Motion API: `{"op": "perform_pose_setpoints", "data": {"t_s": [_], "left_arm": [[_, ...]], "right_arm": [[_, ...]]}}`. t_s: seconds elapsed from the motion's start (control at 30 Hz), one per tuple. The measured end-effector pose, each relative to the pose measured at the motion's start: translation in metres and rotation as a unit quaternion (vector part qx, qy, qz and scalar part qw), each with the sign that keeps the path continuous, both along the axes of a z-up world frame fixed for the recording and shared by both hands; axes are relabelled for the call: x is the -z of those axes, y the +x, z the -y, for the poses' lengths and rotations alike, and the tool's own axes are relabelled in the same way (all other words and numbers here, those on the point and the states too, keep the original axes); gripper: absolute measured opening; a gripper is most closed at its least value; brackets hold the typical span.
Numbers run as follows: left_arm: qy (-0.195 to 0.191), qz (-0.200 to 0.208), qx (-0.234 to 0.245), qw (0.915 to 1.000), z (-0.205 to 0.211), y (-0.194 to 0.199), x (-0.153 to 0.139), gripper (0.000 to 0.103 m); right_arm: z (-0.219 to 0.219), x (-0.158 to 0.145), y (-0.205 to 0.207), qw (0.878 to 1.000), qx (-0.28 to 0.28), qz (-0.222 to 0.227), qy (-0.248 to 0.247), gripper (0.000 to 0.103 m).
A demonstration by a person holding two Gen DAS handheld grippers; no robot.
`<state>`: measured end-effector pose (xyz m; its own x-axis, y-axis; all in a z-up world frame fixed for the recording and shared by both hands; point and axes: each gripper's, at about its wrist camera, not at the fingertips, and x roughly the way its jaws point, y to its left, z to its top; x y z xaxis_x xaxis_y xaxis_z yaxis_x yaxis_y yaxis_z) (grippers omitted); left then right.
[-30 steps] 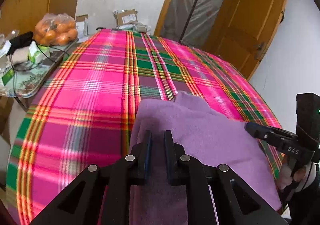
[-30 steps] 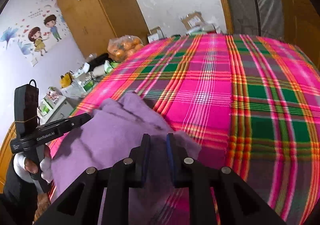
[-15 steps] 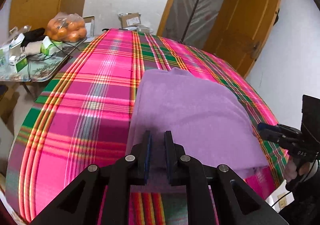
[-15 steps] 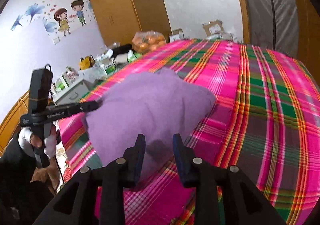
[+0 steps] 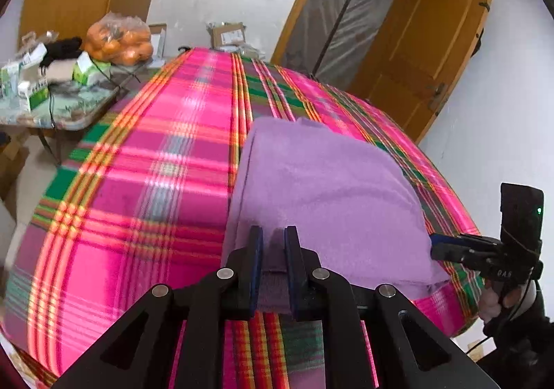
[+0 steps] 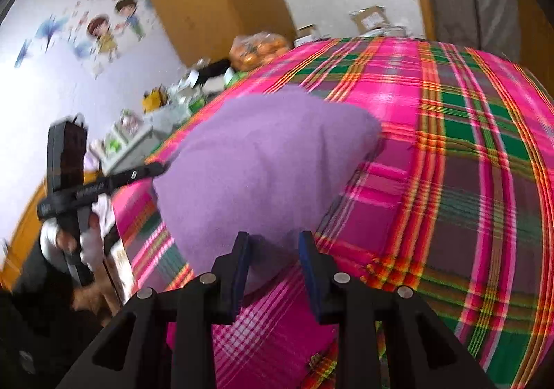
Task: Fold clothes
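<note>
A purple garment (image 5: 329, 188) lies folded and flat on the plaid bed cover (image 5: 155, 153), near the front edge. My left gripper (image 5: 273, 236) is shut on the garment's near edge, with purple cloth pinched between the blue pads. In the right wrist view the same garment (image 6: 263, 160) bulges ahead of my right gripper (image 6: 273, 240), whose jaws stand apart, with the cloth's edge just at the fingertips and not pressed. The left gripper (image 6: 161, 167) shows at the garment's left corner. The right gripper (image 5: 436, 247) shows beside its right corner.
A side table (image 5: 69, 105) left of the bed carries small boxes and a bag of oranges (image 5: 117, 42). Cardboard boxes (image 5: 228, 35) sit past the bed's far end. A wooden door (image 5: 432, 53) stands open at the right. A gloved hand (image 6: 93, 243) holds the left gripper.
Both grippers drew back toward the bed's near edge, pulling the garment flat. The right gripper opened and let go of the cloth. The left stays shut on it.
</note>
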<state>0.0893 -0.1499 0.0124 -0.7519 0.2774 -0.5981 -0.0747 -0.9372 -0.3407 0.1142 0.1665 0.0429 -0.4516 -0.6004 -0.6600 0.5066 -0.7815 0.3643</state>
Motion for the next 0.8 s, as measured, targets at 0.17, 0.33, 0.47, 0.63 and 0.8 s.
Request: {"op": "perform_pose_setpoints", "data": {"t_s": [0.17,0.33,0.47,0.63,0.8], "left_arm": [[-0.003,-0.01,-0.015,0.9998,0.003,-0.015,-0.009,0.013],[0.021,0.014,-0.011,0.9996,0.005,-0.032,0.005,0.013],[0.031,0.017,-0.008,0.9993,0.01,-0.033,0.013,0.014],[0.034,0.032,-0.013,0.9988,0.02,-0.037,0.011,0.026],[0.047,0.044,-0.003,0.9979,0.027,-0.044,0.012,0.028]], "right_arm": [[-0.01,0.002,-0.013,0.999,0.034,0.021,-0.032,0.031],[-0.018,0.005,-0.02,0.997,0.053,0.034,-0.053,0.035],[-0.021,0.009,-0.03,0.995,0.063,0.049,-0.067,0.035],[-0.024,0.018,-0.043,0.989,0.064,0.084,-0.102,0.044],[-0.023,0.023,-0.045,0.986,0.057,0.103,-0.12,0.05]]}}
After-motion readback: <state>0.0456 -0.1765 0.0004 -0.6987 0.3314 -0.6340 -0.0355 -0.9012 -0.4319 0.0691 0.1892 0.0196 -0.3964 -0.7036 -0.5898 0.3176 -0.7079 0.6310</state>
